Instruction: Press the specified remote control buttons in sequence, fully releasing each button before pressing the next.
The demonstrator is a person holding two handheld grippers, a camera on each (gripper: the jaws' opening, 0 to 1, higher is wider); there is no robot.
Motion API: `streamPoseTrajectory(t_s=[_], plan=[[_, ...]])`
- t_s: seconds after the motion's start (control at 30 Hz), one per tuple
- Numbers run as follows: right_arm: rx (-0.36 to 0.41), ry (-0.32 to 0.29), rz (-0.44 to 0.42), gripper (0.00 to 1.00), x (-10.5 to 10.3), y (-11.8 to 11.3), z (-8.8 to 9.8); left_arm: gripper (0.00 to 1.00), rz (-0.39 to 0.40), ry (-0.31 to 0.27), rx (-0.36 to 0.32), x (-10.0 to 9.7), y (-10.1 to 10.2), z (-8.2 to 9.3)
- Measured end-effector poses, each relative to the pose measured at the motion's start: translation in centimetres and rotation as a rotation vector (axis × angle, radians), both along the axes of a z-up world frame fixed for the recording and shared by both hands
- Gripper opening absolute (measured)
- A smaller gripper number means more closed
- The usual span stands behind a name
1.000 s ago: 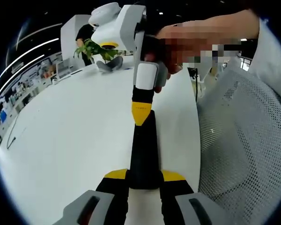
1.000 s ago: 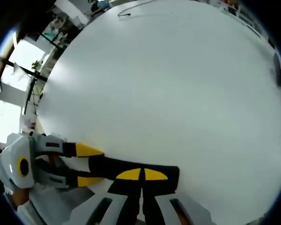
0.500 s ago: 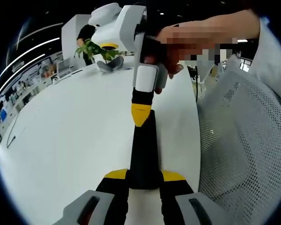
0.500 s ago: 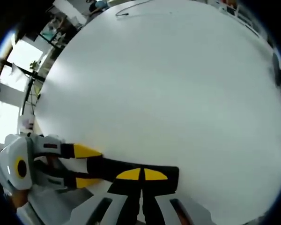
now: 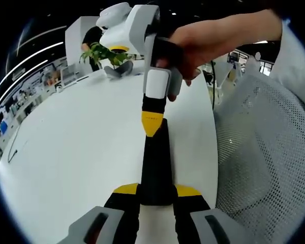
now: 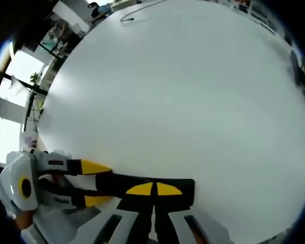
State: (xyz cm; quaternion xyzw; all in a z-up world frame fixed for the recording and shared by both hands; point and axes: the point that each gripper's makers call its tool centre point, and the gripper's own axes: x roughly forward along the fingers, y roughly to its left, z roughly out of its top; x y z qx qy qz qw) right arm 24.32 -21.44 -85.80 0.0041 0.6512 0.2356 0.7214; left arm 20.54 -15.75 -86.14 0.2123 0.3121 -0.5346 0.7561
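Observation:
A long black remote control [image 5: 155,157] lies lengthwise over the white table [image 5: 71,152], near its edge. My left gripper [image 5: 156,190] is shut on its near end, one yellow tip on each side. My right gripper [image 5: 152,122], held by a hand, comes down from the top of the left gripper view. It is shut, and its yellow tips rest on the remote's far end. In the right gripper view my right gripper [image 6: 153,189] has its tips together on the remote control [image 6: 114,182], and the left gripper [image 6: 94,183] clamps it from the left.
A white mesh chair [image 5: 264,152] stands close by the table's right edge. A potted plant [image 5: 104,53] stands at the table's far end. A thin dark cable [image 6: 137,10] lies far across the table [image 6: 183,91].
The right gripper view has tilted a little. Both grippers and the remote keep their places.

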Motion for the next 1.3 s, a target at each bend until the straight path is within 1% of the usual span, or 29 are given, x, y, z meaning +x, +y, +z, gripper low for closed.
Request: streamPoseTrajectory(t_s=[0.13, 0.37, 0.4, 0.5, 0.67, 0.93, 1.03, 1.2, 1.3], plan=[[0.014, 0.005, -0.016, 0.00, 0.0, 0.0, 0.0, 0.24, 0.000, 0.000, -0.002, 0.0, 0.0, 0.0], [0.029, 0.043, -0.013, 0.00, -0.5, 0.0, 0.2, 0.24, 0.000, 0.001, -0.002, 0.0, 0.0, 0.0], [0.037, 0.067, -0.008, 0.00, -1.0, 0.1, 0.3, 0.24, 0.000, 0.001, -0.003, 0.0, 0.0, 0.0], [0.045, 0.077, 0.001, 0.00, -1.4, 0.4, 0.3, 0.24, -0.001, 0.001, -0.003, 0.0, 0.0, 0.0], [0.030, 0.072, 0.025, 0.00, -1.6, 0.5, 0.3, 0.24, 0.001, 0.001, -0.005, -0.1, 0.0, 0.0], [-0.009, 0.033, 0.065, 0.00, -1.7, 0.5, 0.1, 0.24, 0.007, 0.006, -0.012, -0.1, 0.0, 0.0], [-0.010, 0.029, 0.065, 0.00, -1.6, 0.4, 0.1, 0.24, 0.012, 0.010, -0.012, -0.1, 0.0, 0.0], [-0.011, 0.041, 0.055, 0.00, -1.5, 0.3, 0.0, 0.25, 0.031, 0.025, -0.019, 0.0, 0.0, 0.1], [-0.004, 0.043, 0.045, 0.00, -1.5, 0.3, 0.0, 0.25, 0.036, 0.025, -0.016, 0.0, 0.0, 0.0]])
